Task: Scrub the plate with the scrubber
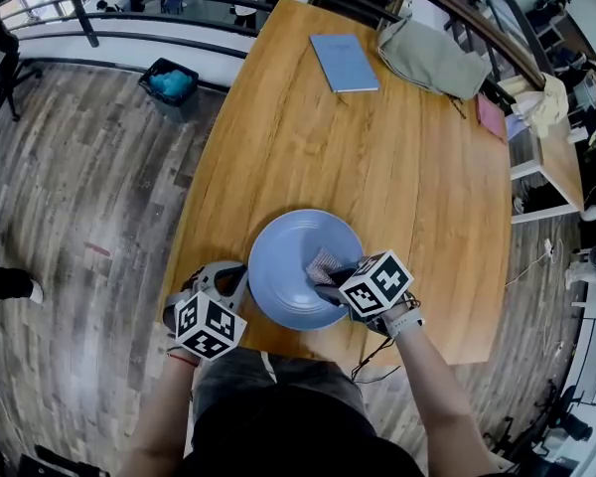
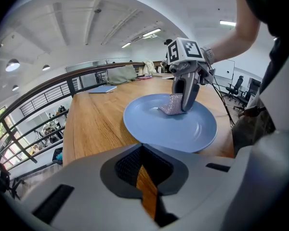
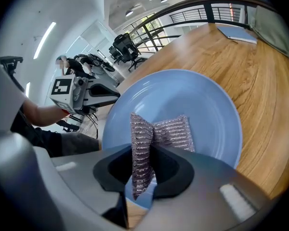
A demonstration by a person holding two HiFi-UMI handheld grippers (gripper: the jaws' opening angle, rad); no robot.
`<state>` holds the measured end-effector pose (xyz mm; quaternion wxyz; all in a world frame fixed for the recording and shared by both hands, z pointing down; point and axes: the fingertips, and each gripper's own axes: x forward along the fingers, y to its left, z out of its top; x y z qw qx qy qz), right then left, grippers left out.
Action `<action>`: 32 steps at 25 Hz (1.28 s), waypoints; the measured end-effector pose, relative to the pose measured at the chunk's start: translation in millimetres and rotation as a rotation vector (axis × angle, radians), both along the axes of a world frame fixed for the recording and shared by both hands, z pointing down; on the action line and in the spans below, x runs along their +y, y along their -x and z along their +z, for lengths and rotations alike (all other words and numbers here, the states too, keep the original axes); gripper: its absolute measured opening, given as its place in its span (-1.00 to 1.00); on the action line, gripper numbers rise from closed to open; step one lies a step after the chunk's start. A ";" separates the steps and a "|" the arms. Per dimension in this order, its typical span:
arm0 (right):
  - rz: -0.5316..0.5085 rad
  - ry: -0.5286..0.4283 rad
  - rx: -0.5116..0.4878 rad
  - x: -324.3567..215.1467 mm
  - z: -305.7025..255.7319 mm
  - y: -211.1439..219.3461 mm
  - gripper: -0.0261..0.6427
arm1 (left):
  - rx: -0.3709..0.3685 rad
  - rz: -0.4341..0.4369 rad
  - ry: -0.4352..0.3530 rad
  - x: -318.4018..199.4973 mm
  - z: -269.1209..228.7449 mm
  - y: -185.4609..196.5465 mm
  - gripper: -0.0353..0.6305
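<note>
A long wooden table beside a railing carries the blue plate. On the plate lies the silvery scrubber, one end pinched in the right gripper's jaws so the free flap can rub the plate. The left gripper, jaws closed on nothing, sits at the plate's left rim, probably to brace it.

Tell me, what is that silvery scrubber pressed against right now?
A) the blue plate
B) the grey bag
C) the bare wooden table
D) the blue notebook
A: the scrubber, held by the right gripper, lies against the blue plate near the table's front edge.
</note>
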<state>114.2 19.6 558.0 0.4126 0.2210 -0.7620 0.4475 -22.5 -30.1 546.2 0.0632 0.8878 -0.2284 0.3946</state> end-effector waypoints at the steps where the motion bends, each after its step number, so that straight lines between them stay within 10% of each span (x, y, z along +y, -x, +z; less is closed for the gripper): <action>1: -0.010 0.010 -0.007 6.0 -0.1 4.5 -0.66 | 0.002 0.000 -0.001 0.2 -0.2 -0.5 -0.91; 15: -0.252 0.137 -0.125 33.1 -1.1 78.9 -0.66 | -0.012 0.006 -0.039 -0.5 -4.1 -4.6 -0.91; 21: -0.218 0.114 -0.167 2.4 -2.9 88.2 -0.66 | -0.165 0.112 -0.172 0.8 -4.0 -7.6 -0.91; 32: -0.095 -0.044 -0.138 -67.8 -5.6 68.0 -0.66 | -0.124 0.065 -0.129 4.6 -2.7 -2.2 -0.91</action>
